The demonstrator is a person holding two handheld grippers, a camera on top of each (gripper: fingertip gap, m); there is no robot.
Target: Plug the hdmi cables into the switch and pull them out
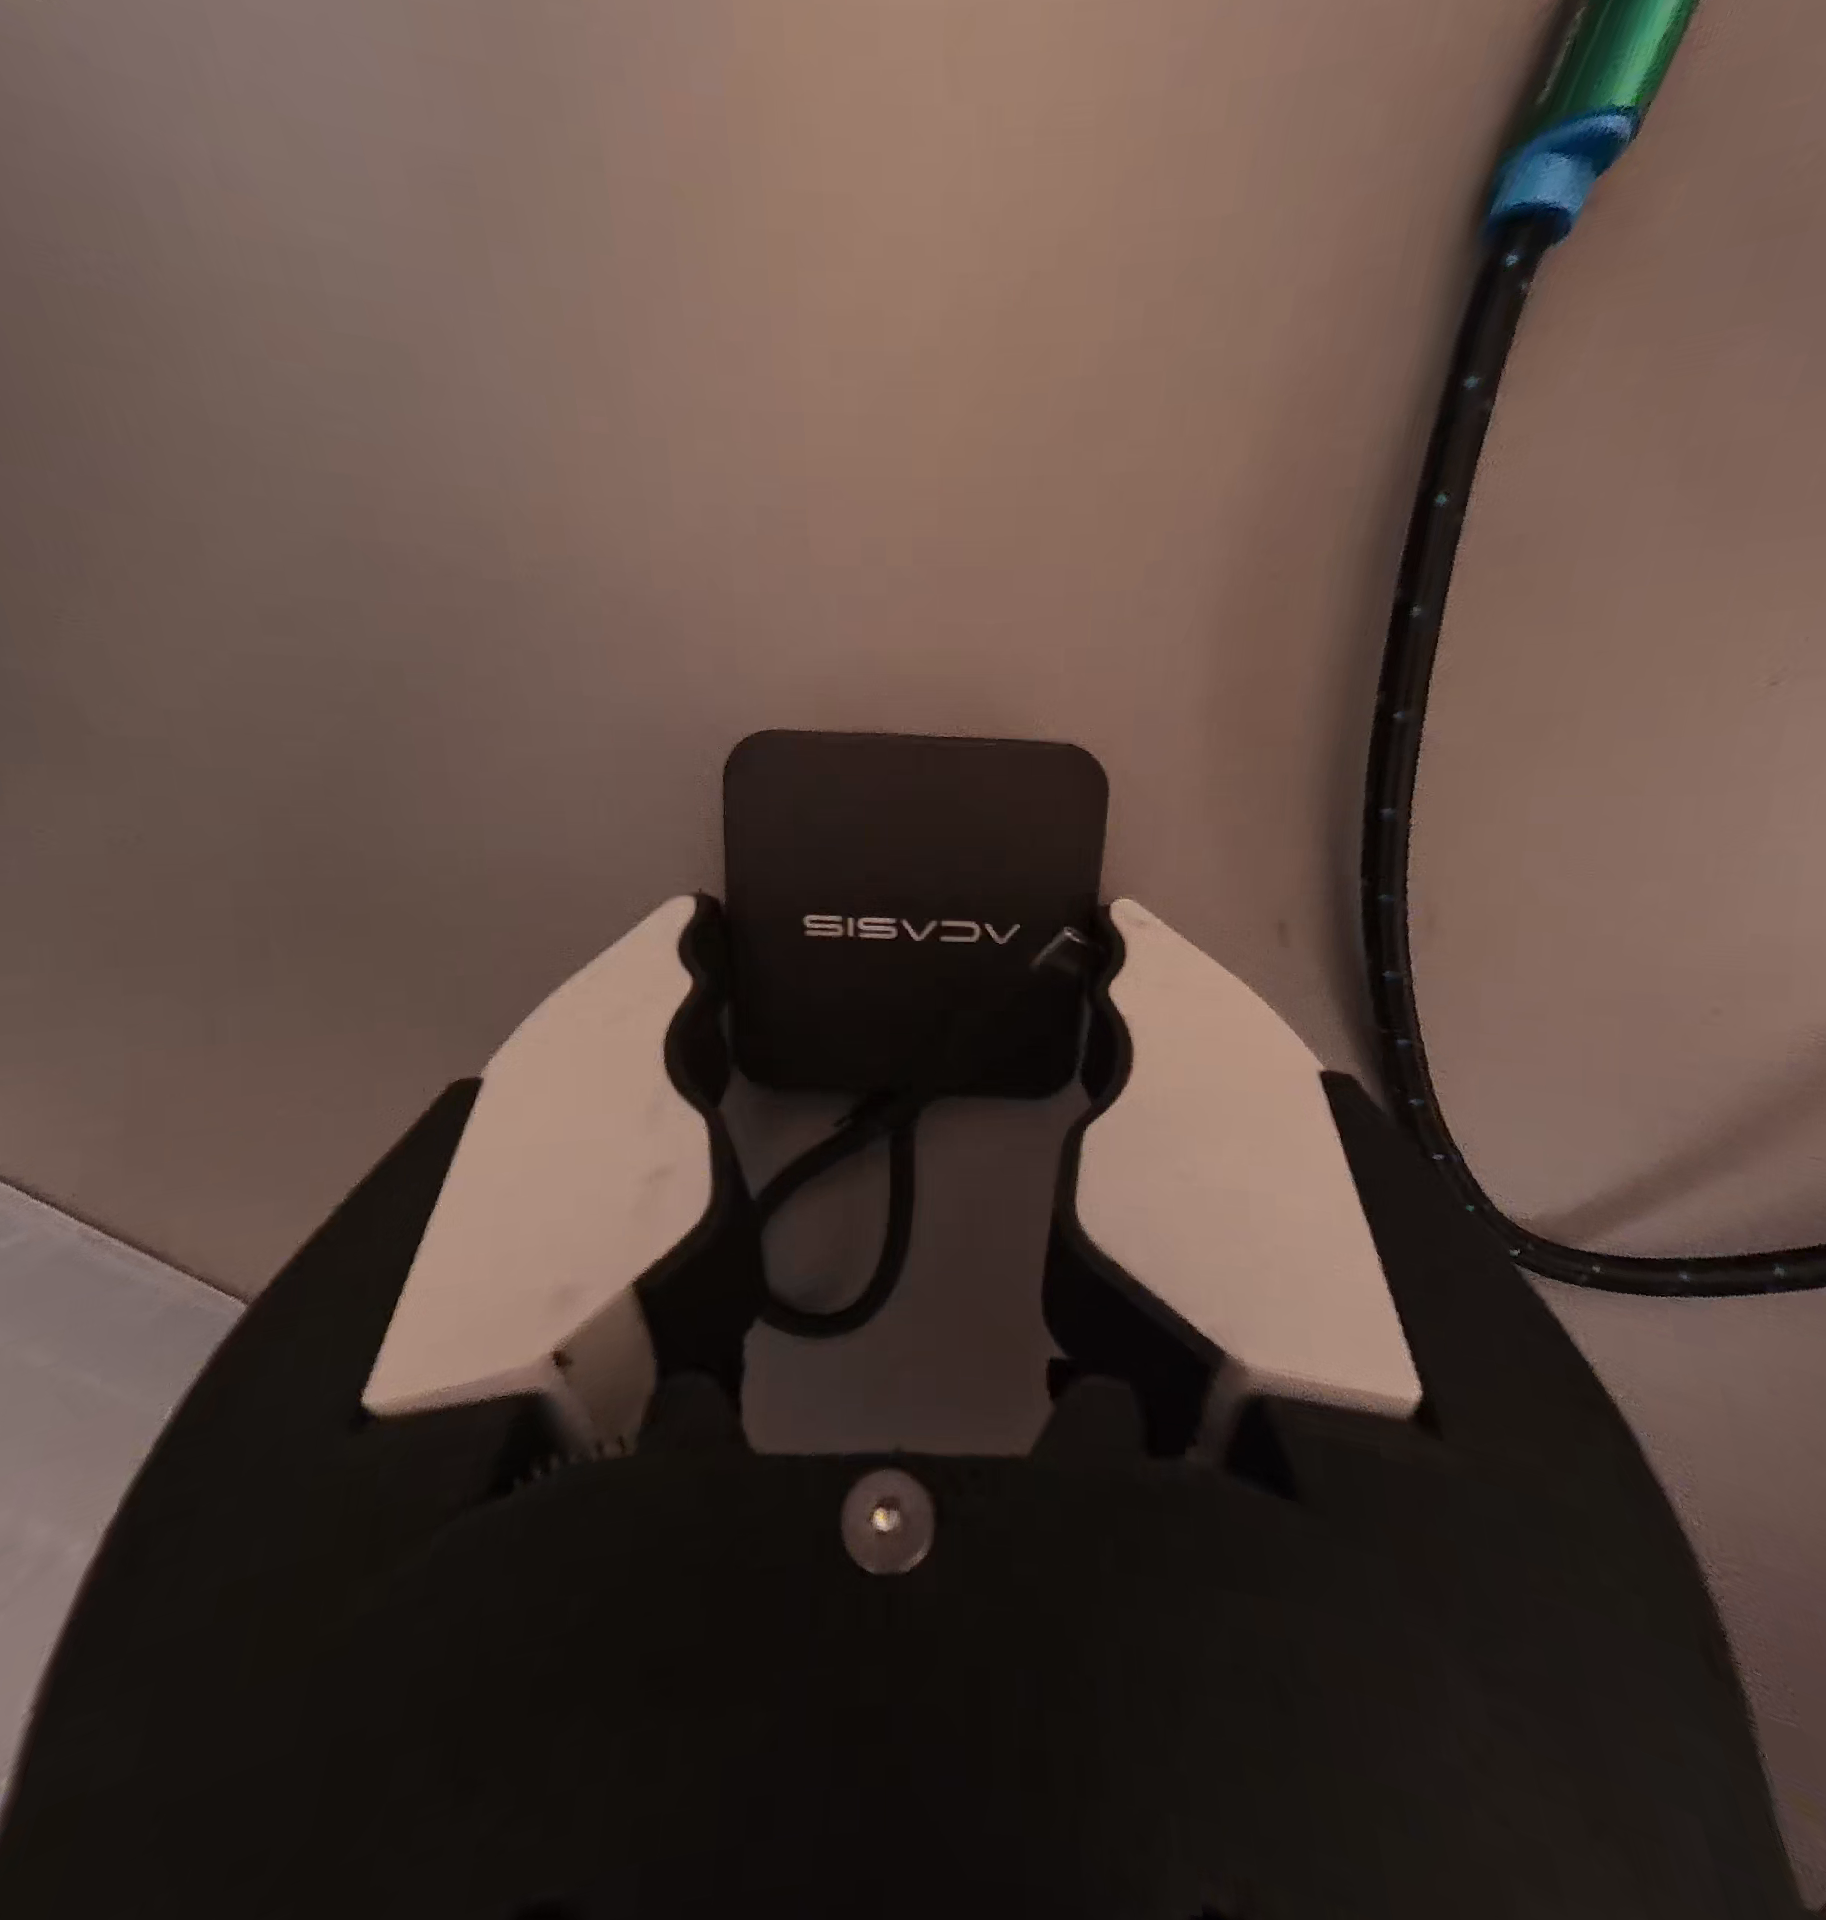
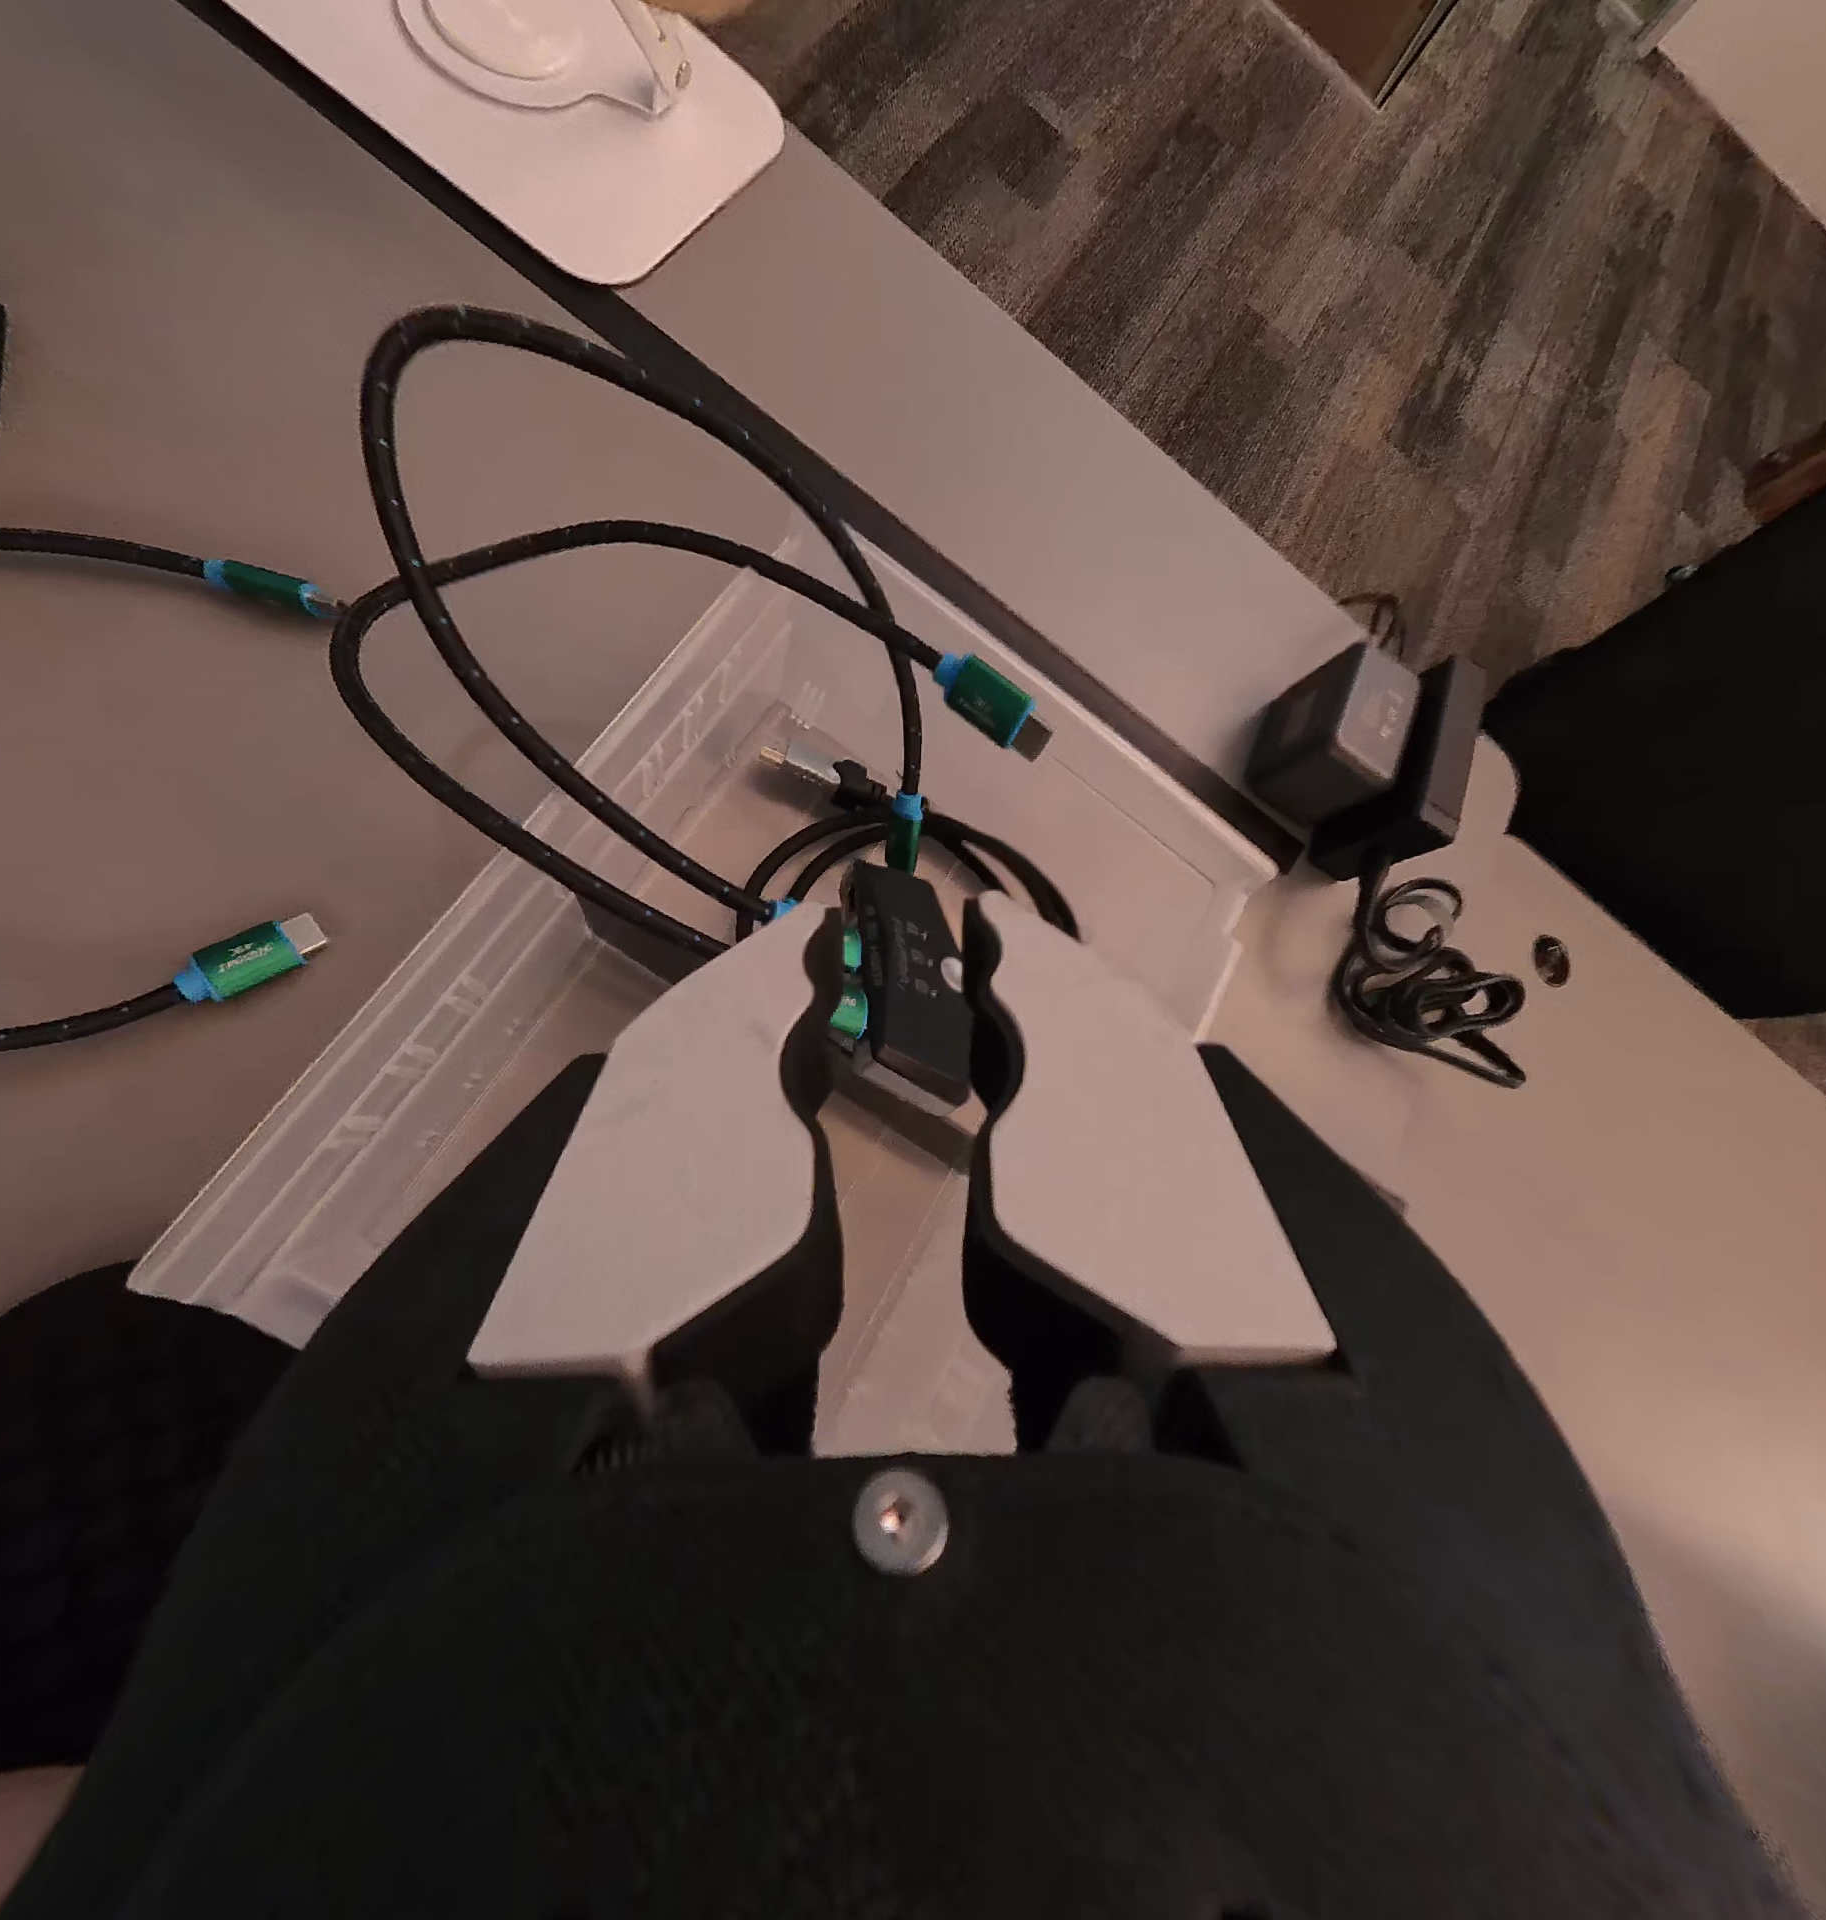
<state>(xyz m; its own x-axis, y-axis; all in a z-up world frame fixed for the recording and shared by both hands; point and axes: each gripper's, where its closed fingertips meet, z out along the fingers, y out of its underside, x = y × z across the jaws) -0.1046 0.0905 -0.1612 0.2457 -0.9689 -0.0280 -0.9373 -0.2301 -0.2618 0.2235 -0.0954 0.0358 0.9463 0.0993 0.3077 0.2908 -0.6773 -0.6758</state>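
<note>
In the right wrist view my right gripper [image 2: 896, 920] is closed around a slim black HDMI switch [image 2: 919, 987] that stands on edge over a clear plastic tray [image 2: 389, 1101]. Green HDMI plugs sit in its left side [image 2: 849, 1013] and far end [image 2: 904, 831], with black braided cables [image 2: 389, 436] looping away. Three loose green plugs lie nearby: one [image 2: 254, 961], another [image 2: 992, 707], a third [image 2: 265, 592]. In the left wrist view my left gripper [image 1: 909, 914] is shut on a black square box [image 1: 914, 831] with a thin black cord [image 1: 836, 1226]; a braided cable [image 1: 1428, 727] runs past on the right.
A black power adapter [image 2: 1345, 738] with a coiled cord [image 2: 1428, 977] lies at the table's right edge. A white stand base [image 2: 576, 125] sits at the far left. A silver connector [image 2: 800, 764] lies in the tray. Black cloth [image 2: 57, 1455] lies at bottom left.
</note>
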